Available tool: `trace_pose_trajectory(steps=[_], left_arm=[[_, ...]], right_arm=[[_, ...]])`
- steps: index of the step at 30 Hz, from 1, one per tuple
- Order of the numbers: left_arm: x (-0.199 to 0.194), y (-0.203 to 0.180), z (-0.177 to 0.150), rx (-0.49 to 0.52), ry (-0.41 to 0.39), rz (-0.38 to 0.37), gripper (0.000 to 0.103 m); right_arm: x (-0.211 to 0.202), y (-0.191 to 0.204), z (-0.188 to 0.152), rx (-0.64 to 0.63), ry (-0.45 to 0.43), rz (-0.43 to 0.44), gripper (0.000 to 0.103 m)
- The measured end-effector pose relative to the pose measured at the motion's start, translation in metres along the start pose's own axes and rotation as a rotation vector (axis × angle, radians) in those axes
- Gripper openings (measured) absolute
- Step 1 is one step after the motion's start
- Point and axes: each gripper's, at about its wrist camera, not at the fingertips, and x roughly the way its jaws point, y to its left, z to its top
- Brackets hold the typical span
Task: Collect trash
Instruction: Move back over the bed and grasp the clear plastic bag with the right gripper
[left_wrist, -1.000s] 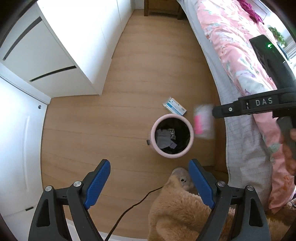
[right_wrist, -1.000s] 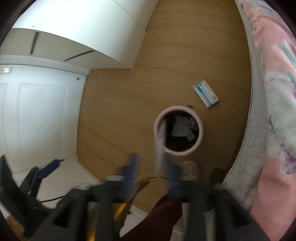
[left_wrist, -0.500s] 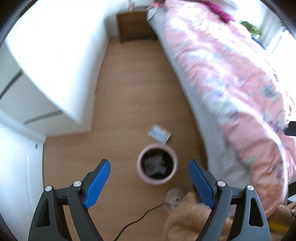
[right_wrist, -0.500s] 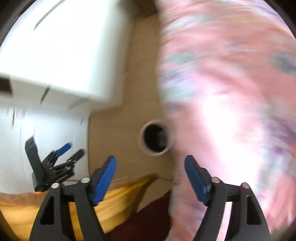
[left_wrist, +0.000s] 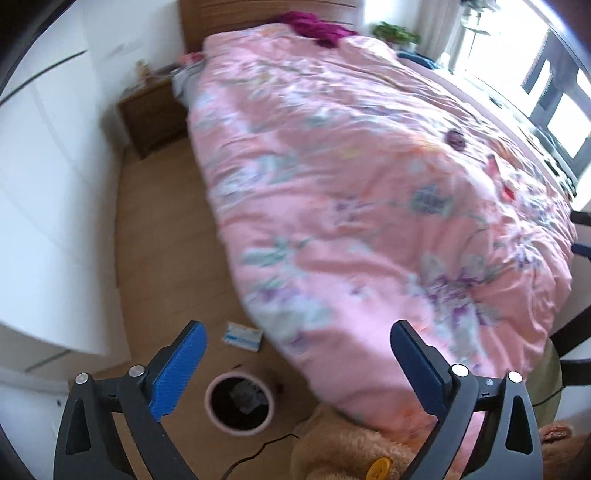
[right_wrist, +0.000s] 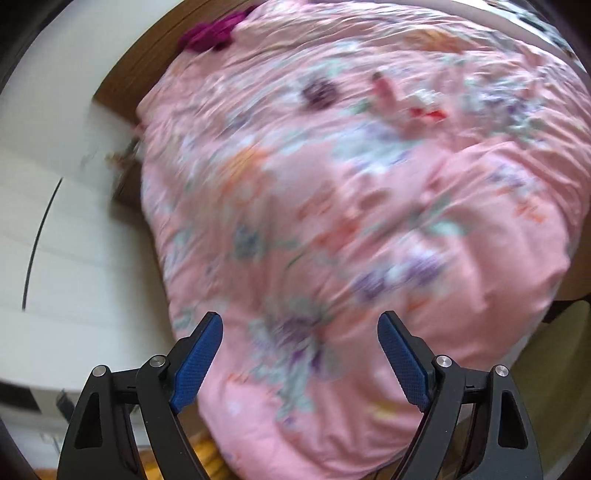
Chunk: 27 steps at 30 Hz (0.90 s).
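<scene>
On the wooden floor (left_wrist: 155, 236) beside the bed (left_wrist: 369, 184), a small blue-and-white box (left_wrist: 243, 336) lies just beyond the pink bin (left_wrist: 240, 403), both low in the left wrist view, near the left claw (left_wrist: 295, 362). That claw tilts steeply downward, its jaws wide, having just opened further, with nothing between them. The bin holds dark crumpled scraps. The right claw (right_wrist: 300, 354), also wide, just opening and empty, hangs over the blurred floral quilt (right_wrist: 369, 203).

Pink bin (left_wrist: 239, 406) beside bed (left_wrist: 369, 206); box (left_wrist: 243, 336) near it
</scene>
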Motion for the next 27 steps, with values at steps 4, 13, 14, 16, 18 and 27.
trace_pose_trajectory(steps=[4,13,14,16,18,27], left_arm=[[0.007,-0.043,0.015,0.071,0.026,-0.009,0.101],[0.033,-0.106,0.027,0.097,0.113,0.046,0.103],[0.035,-0.111,0.027,0.093,0.123,0.054,0.103],[0.036,-0.118,0.026,0.084,0.144,0.071,0.103],[0.037,-0.121,0.025,0.073,0.158,0.088,0.103],[0.052,-0.135,0.031,0.032,0.228,0.150,0.103]], right_arm=[[0.004,-0.034,0.054,-0.018,-0.030,-0.061,0.085],[0.062,-0.106,0.187,-0.094,0.029,-0.227,0.085],[0.070,-0.111,0.196,-0.110,0.039,-0.248,0.085],[0.090,-0.122,0.216,-0.144,0.073,-0.281,0.085],[0.110,-0.126,0.231,-0.179,0.104,-0.288,0.085],[0.183,-0.121,0.263,-0.392,0.131,-0.444,0.085]])
